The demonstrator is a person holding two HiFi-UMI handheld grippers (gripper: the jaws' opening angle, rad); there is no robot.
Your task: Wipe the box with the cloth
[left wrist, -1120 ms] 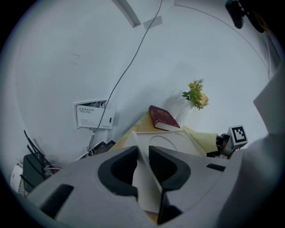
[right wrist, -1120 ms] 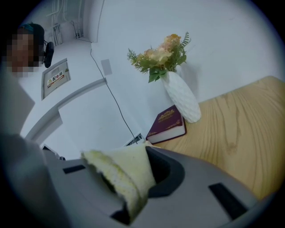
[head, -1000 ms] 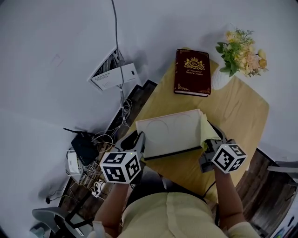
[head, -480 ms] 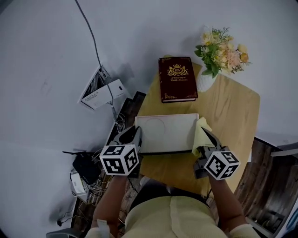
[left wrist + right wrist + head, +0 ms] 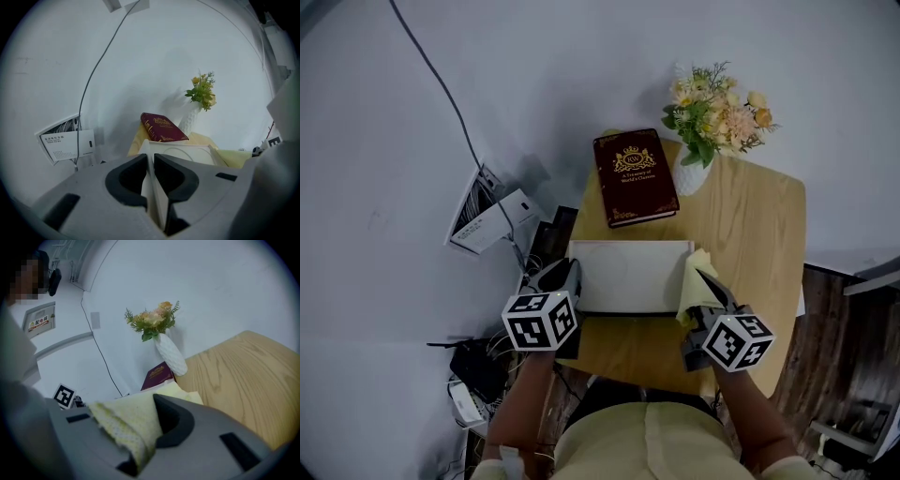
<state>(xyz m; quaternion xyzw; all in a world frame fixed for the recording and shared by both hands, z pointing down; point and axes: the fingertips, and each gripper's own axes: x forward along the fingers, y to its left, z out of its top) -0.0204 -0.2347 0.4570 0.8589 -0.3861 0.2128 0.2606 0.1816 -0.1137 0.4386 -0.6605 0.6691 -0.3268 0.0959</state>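
Left gripper (image 5: 562,275) clamped on white box (image 5: 628,277) at its 9 o'clock edge; right gripper (image 5: 706,287) clamped on yellow cloth (image 5: 694,274) at 3 o'clock.

A dark red book (image 5: 635,178) lies at the table's (image 5: 757,246) far left corner, with a white vase (image 5: 691,174) of flowers (image 5: 713,109) just right of it. Cables (image 5: 492,349) tangle on the floor at left.

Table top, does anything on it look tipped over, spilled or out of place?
Nothing stands out. The vase of flowers stands upright, the dark red book lies flat, slightly angled to the white box, and the yellow cloth hangs from the right gripper against the box's right end. Nothing is spilled.
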